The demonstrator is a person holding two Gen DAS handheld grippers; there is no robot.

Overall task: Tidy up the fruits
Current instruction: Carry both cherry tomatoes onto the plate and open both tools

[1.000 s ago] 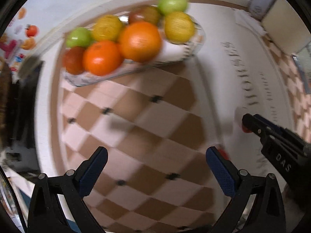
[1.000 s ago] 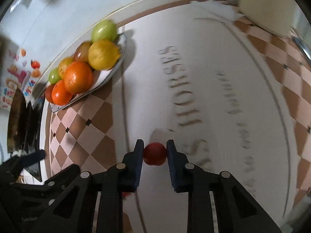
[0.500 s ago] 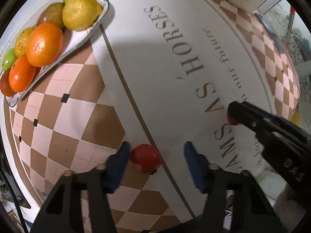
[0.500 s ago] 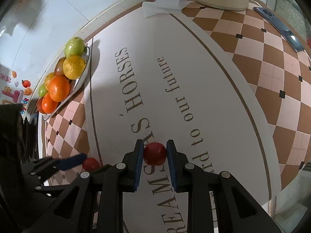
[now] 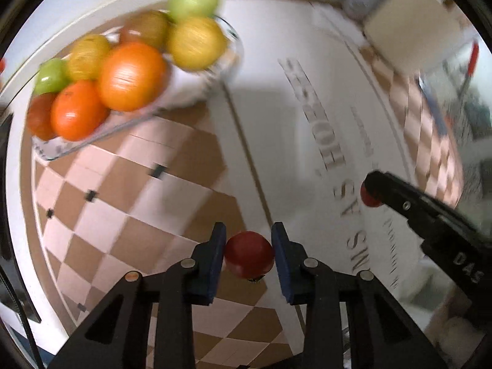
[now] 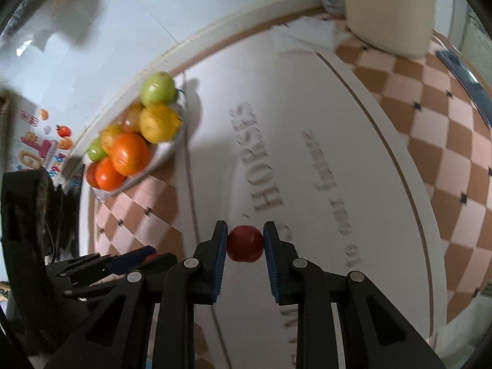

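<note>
1. Small red fruit (image 5: 249,258) clamped between the blue pads of the left gripper (image 5: 248,253), over the checkered part of the surface (image 5: 129,215) beside the tan stripe bordering the white lettered panel. The left fingers (image 5: 215,255) have just been closing, and both pads now press on the fruit.
2. Second small red fruit (image 6: 245,244) clamped in the right gripper (image 6: 245,243), fingers (image 6: 219,252) shut on either side of it, above the white panel near the printed words.
3. From the left wrist view, the right gripper's tip comes in at the right with its red fruit peeking out under it (mostly hidden).
4. Fruit plate (image 6: 166,153) sits at the surface's far edge against the wall, well apart from both grippers. It carries oranges (image 5: 132,75), yellow fruits (image 5: 196,43), green ones (image 5: 193,1) and a dark red one at its left end (view blurred).
5. Cream container (image 6: 390,9) at the far right corner, white cloth (image 6: 304,37) just beside it.
6. Colourful stickers (image 6: 46,147) on the wall, left of the plate.
</note>
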